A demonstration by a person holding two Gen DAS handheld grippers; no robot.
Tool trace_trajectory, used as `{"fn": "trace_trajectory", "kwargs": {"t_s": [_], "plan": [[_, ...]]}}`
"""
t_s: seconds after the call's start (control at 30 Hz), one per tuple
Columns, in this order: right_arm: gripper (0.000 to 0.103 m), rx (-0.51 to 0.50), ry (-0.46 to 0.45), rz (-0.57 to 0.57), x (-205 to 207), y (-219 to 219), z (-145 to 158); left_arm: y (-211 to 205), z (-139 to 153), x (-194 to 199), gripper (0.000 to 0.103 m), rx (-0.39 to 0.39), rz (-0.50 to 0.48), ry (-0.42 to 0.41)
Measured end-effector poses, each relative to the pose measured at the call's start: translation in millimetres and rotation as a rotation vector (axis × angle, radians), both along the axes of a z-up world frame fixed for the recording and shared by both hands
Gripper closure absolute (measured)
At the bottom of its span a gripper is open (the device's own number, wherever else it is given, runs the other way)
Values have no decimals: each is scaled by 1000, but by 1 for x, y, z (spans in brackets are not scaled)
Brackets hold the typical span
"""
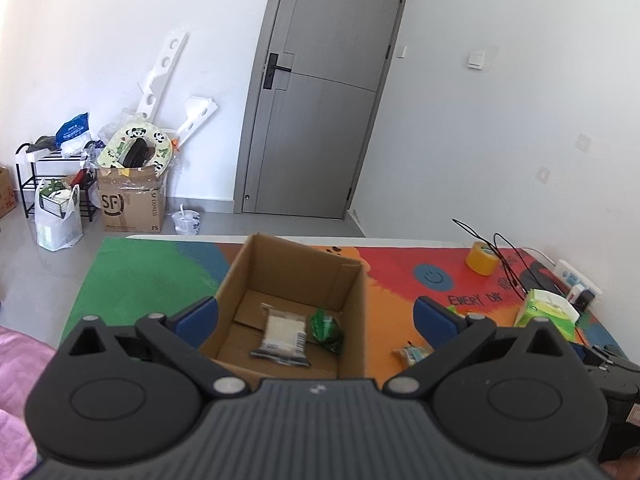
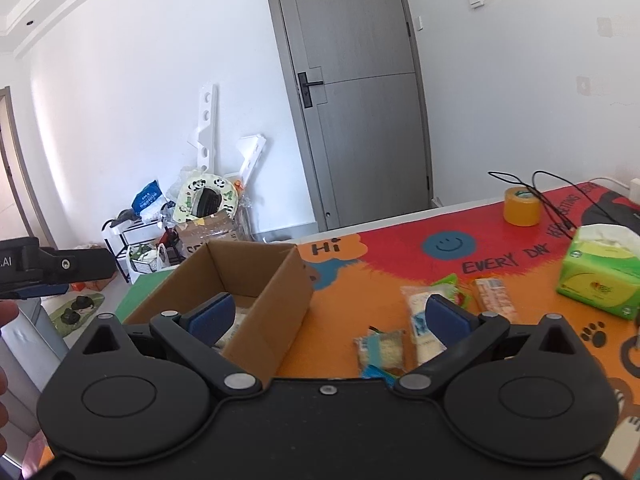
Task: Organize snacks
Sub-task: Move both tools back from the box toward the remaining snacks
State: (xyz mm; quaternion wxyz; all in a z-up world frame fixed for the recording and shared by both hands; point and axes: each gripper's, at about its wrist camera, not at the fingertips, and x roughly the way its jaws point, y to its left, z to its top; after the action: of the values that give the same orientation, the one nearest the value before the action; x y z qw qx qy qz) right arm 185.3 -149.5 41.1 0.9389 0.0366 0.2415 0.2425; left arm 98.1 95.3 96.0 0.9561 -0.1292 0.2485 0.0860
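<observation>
An open cardboard box (image 1: 352,308) stands on the colourful table mat. Inside lie a clear packet of white snack (image 1: 282,330) and a green wrapped snack (image 1: 326,326). My left gripper (image 1: 316,314) is open and empty above the box. In the right wrist view the box (image 2: 280,280) is at the left. Several snack packets lie on the mat to its right: a white-blue packet (image 2: 418,320), a pale packet (image 2: 384,350), an orange-white bar (image 2: 494,296) and a green-edged one (image 2: 450,282). My right gripper (image 2: 328,316) is open and empty, between the box and the packets.
A green tissue box (image 2: 600,272) and a yellow tape roll (image 2: 522,206) stand at the right of the mat, with black cables (image 2: 552,200) and a power strip (image 1: 578,278). Another snack (image 1: 412,354) lies right of the box. The floor beyond holds boxes and bags.
</observation>
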Motion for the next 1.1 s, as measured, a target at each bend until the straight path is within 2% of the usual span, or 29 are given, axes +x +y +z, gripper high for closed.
{"fn": "trace_trajectory", "kwargs": {"t_s": [0.27,0.83,1.1], "plan": [[0,3,33,-2,-15,-25,1,-22,1,-15,0,-7,-31,-8],[0,10,14,-47,-44,-78,13,-66,-1,-36,0,28,-143,16],[0,15,26,-90,-46,-106,6,-87,-8,-36,0,40,-190,26]]}}
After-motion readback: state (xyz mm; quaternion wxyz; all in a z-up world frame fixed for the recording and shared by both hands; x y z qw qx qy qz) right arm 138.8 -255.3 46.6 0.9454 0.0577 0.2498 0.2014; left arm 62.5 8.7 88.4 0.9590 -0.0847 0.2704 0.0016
